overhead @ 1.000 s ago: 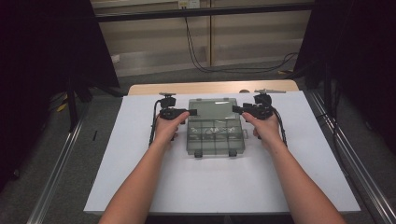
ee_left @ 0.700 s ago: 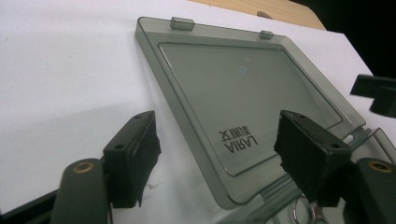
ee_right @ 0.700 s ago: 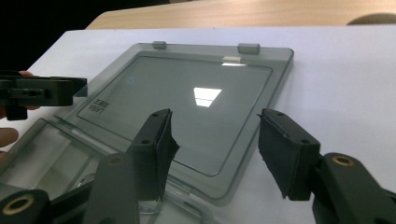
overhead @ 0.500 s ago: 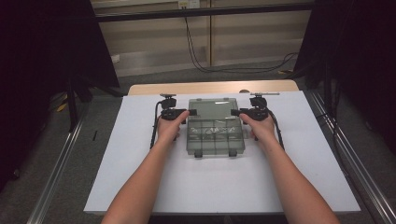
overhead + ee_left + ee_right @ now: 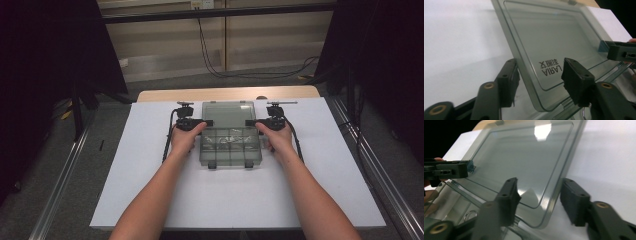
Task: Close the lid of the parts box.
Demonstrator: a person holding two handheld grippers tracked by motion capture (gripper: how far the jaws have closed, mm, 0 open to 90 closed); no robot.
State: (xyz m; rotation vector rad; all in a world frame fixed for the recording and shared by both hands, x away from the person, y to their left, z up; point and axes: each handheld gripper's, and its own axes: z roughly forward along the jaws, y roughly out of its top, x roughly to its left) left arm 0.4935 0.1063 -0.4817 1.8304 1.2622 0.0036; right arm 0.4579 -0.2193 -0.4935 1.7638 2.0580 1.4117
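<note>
Here both tongs (image 5: 206, 123) (image 5: 251, 123) have been closing, half-open, astride the lid (image 5: 227, 113) edges, not yet pinching.

Open compartment box (image 5: 231, 145) at centre of the white tabletop (image 5: 150, 190), its raised lid (image 5: 227, 114) blocking the far side. Left tongs (image 5: 206, 123) and right tongs (image 5: 250, 123) flank the lid's side edges. Near, left and right tabletop areas lie unobstructed.

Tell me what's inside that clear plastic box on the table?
The box is open, its lid raised. Dividers split it into compartments holding small shiny metal bits, one looking like a ring. Glare blurs the rest.
</note>
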